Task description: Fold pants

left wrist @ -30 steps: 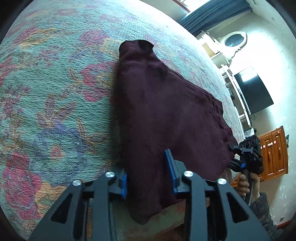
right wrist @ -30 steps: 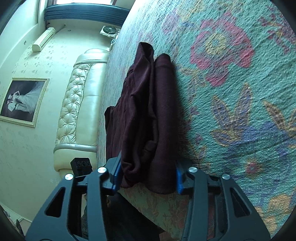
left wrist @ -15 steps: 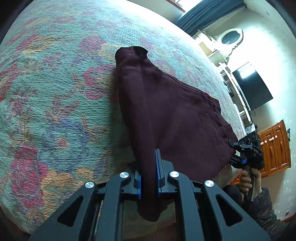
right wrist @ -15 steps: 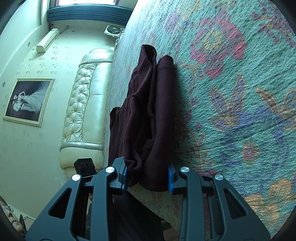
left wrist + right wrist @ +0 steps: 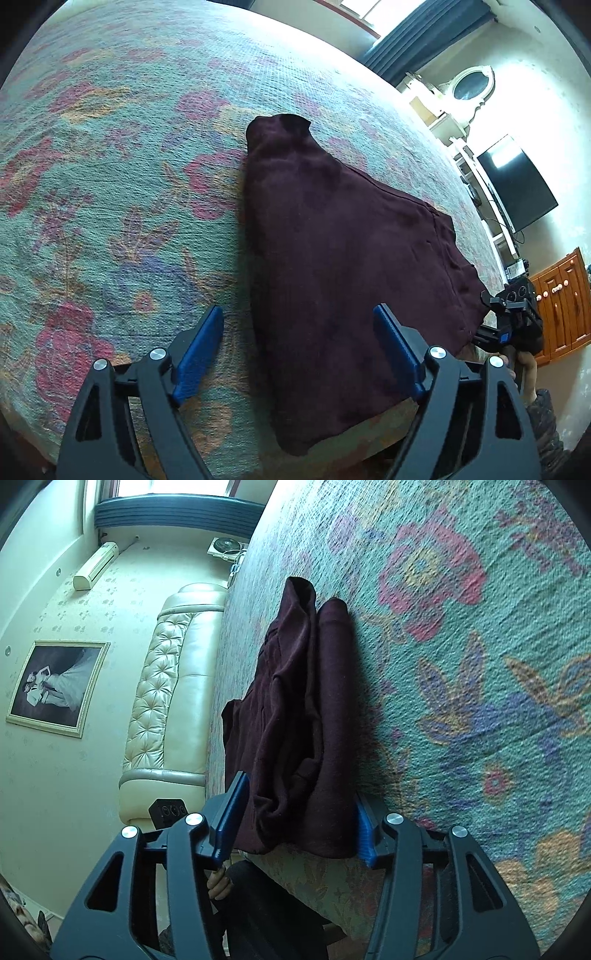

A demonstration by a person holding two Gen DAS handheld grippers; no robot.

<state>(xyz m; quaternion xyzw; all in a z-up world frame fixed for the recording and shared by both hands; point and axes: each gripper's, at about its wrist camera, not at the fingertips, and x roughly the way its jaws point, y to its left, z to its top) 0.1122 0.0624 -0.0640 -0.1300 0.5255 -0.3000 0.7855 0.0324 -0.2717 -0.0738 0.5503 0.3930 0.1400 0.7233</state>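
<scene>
The dark maroon pants [image 5: 343,258] lie folded on the flowered bed cover [image 5: 110,184], reaching its near edge. The left tongs [image 5: 299,350] are spreading wide, pads clear of the cloth between them. The right tongs [image 5: 291,816] are also opening around the pants' end, released.

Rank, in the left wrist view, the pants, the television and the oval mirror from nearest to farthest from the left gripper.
1. pants: lying between the opening fingers of the left gripper, on the bed.
2. television: right, against the wall beyond the bed.
3. oval mirror: upper right, farther back along that wall.
</scene>
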